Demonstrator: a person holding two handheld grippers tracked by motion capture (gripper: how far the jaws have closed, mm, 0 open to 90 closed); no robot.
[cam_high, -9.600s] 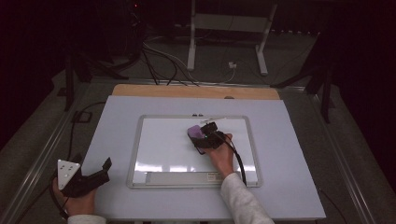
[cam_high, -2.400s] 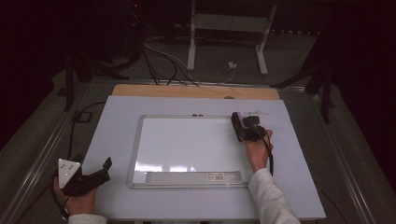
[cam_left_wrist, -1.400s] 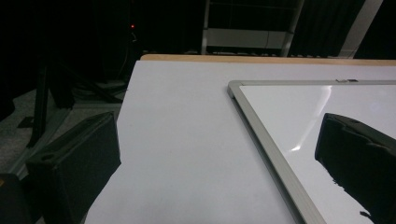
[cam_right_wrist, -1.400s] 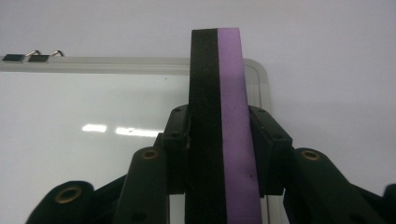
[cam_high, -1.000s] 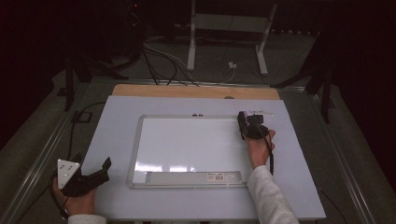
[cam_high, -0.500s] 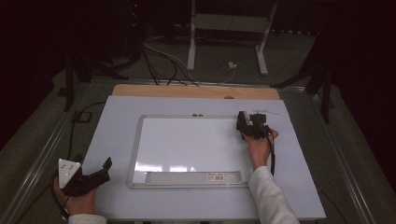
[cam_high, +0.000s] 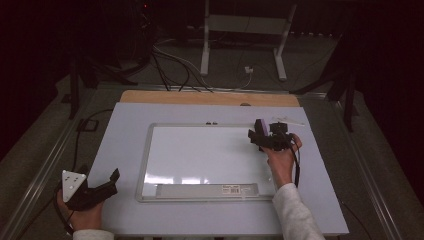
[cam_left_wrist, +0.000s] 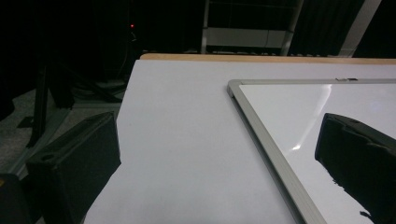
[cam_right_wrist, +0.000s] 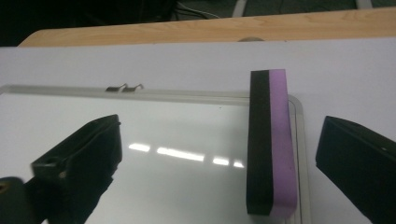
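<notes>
Your right gripper (cam_right_wrist: 219, 154) just opened wide, eraser (cam_right_wrist: 271, 140) loose between its jaws; left gripper (cam_left_wrist: 219, 158) released too

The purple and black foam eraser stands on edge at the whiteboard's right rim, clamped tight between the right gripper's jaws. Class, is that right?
Not quite. The purple and black foam eraser does stand there, but the right gripper is open, its jaws clear of both sides, as the right gripper view shows.

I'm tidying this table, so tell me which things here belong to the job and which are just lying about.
In the job: eraser standing on the whiteboard; right gripper, jaws just opened off it.
Lying about: left gripper, open and idle; binder clips on the frame.
</notes>
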